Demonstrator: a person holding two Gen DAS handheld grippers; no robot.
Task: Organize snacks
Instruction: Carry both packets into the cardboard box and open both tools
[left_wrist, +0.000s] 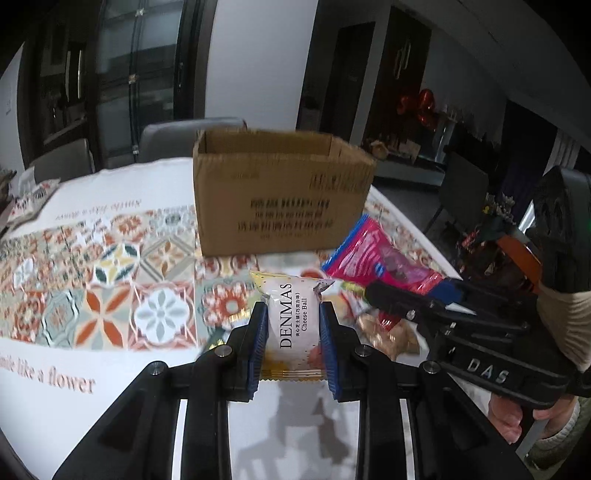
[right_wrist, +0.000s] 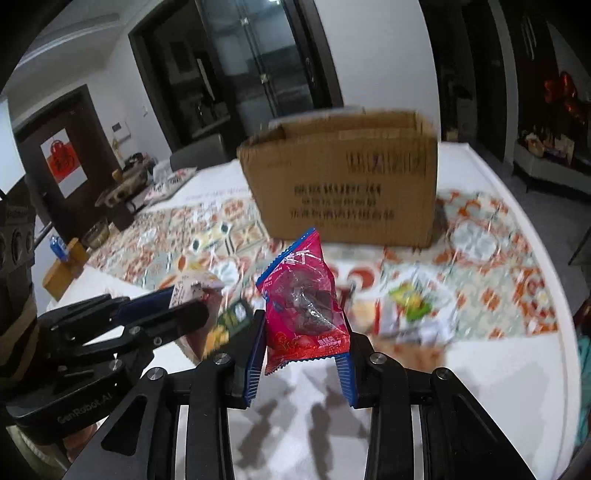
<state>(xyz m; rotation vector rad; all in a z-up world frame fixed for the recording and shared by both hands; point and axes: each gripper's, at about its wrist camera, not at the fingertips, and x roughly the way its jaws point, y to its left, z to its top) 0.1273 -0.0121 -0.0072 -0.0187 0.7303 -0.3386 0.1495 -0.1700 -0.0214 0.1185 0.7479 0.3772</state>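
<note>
My left gripper (left_wrist: 291, 310) is shut on a white DENMAS Cheese Ball packet (left_wrist: 293, 325), pinched upright between its blue pads and lifted off the table. In the right wrist view that gripper (right_wrist: 192, 302) and its white packet (right_wrist: 195, 286) appear at the left. My right gripper (right_wrist: 303, 321) is shut on a pink snack packet (right_wrist: 303, 295) with dark pieces inside, also held above the table. From the left wrist view this pink packet (left_wrist: 373, 254) sticks up at the right. An open cardboard box (left_wrist: 284, 192) (right_wrist: 343, 181) stands ahead of both grippers.
Several loose snack packets (right_wrist: 413, 306) (left_wrist: 384, 332) lie on the patterned tablecloth (left_wrist: 110, 280) between the grippers and the box. Grey chairs (left_wrist: 184, 140) stand behind the table. A wooden block (right_wrist: 62, 269) and dishes sit at the far left. The table's rounded edge (right_wrist: 554, 295) curves at the right.
</note>
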